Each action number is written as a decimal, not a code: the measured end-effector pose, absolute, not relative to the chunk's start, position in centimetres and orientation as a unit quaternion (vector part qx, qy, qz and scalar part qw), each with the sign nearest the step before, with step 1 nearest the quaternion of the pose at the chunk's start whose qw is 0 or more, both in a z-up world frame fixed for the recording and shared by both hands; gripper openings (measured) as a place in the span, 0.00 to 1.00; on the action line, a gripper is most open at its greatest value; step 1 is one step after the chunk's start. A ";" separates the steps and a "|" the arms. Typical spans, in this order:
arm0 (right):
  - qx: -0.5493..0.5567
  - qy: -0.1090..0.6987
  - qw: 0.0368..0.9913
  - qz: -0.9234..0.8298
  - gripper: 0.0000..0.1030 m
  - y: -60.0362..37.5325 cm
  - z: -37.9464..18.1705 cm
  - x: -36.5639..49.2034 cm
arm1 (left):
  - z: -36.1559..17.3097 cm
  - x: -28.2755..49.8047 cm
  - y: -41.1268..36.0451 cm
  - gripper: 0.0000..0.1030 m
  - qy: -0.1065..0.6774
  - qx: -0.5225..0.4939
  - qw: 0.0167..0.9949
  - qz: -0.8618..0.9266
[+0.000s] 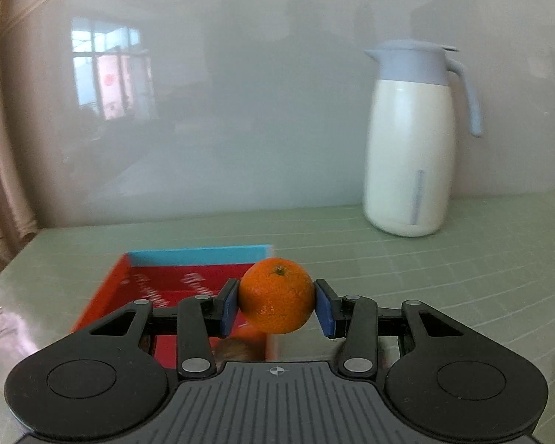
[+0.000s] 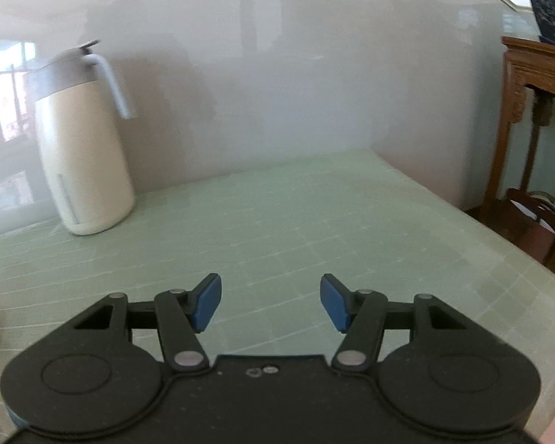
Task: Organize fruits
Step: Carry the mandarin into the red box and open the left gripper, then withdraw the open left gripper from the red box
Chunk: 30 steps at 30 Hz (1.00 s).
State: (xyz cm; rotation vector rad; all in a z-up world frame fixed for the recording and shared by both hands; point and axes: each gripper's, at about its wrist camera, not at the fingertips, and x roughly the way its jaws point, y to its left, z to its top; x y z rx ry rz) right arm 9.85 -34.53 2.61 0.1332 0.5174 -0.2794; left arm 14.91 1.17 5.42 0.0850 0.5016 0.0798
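while left claw (image 1: 276, 305) grips orange (image 1: 276, 295) | right claw (image 2: 271, 302) empty, parted

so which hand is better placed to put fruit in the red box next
Left. The left gripper already holds the orange over the red box. The right gripper is open, with nothing between its pads, over bare green mat.

I'm working in a home: thermos jug (image 1: 410, 140) on a green table (image 2: 314, 222), carved wooden stand (image 2: 536, 85) nearby.
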 end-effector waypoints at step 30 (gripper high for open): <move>0.038 0.253 0.964 -0.069 0.57 -27.8 3.2 10.9 | 4.2 11.2 9.6 0.98 0.224 -0.002 0.967 0.123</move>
